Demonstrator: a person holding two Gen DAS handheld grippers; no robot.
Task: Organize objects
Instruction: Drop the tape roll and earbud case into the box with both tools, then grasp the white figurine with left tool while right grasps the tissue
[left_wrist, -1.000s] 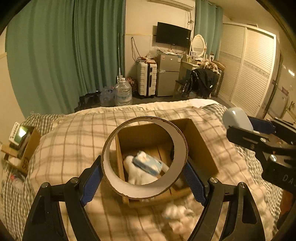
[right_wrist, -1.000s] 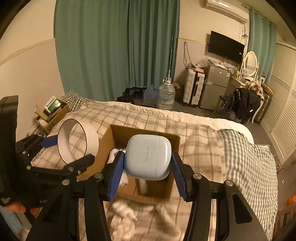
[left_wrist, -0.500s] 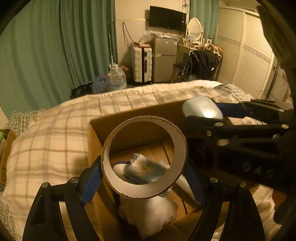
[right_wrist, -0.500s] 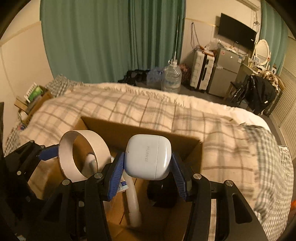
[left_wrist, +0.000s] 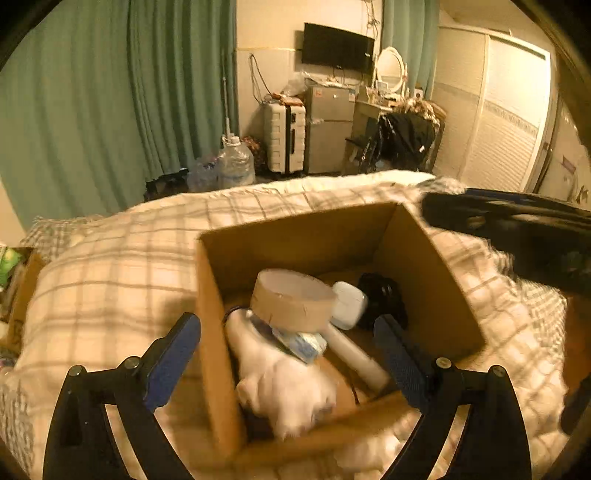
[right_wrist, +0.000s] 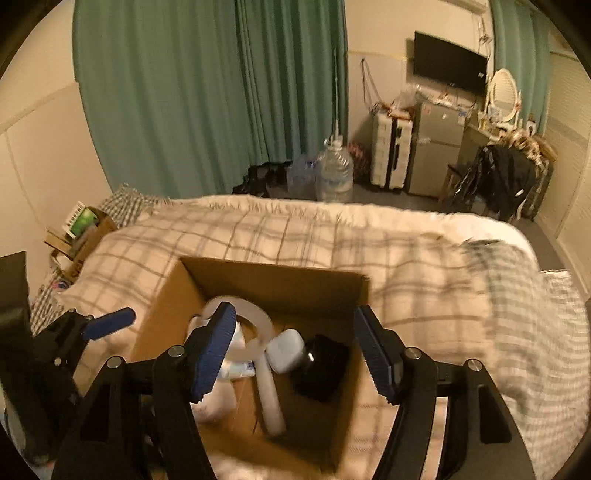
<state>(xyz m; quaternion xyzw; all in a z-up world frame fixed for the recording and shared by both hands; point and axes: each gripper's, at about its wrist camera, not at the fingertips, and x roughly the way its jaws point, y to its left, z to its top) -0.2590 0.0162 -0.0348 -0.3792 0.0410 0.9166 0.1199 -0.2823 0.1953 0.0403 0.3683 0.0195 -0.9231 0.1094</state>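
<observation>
An open cardboard box (left_wrist: 432, 266) sits on the plaid bed; it also shows in the right wrist view (right_wrist: 166, 295). Inside lie a tape roll (left_wrist: 291, 299), a white earbud case (left_wrist: 349, 304), a black object (left_wrist: 382, 299), a white tube (left_wrist: 354, 354), a blue packet (left_wrist: 299, 341) and white cloth (left_wrist: 288, 391). In the right wrist view the roll (right_wrist: 255, 317), case (right_wrist: 286, 350) and black object (right_wrist: 321, 365) lie side by side. My left gripper (left_wrist: 288, 354) is open and empty above the box's near side. My right gripper (right_wrist: 295, 350) is open and empty over the box.
The plaid blanket (right_wrist: 406, 258) covers the bed around the box. A small box of items (right_wrist: 79, 225) stands at the bed's left. Water jugs (right_wrist: 334, 173), a suitcase (right_wrist: 389, 155), a fridge and a chair with clothes stand beyond, before green curtains.
Both grippers have opened. The tape roll has dropped from the left gripper and the earbud case from the right; both now lie in the box. Both grippers have pulled back slightly.
</observation>
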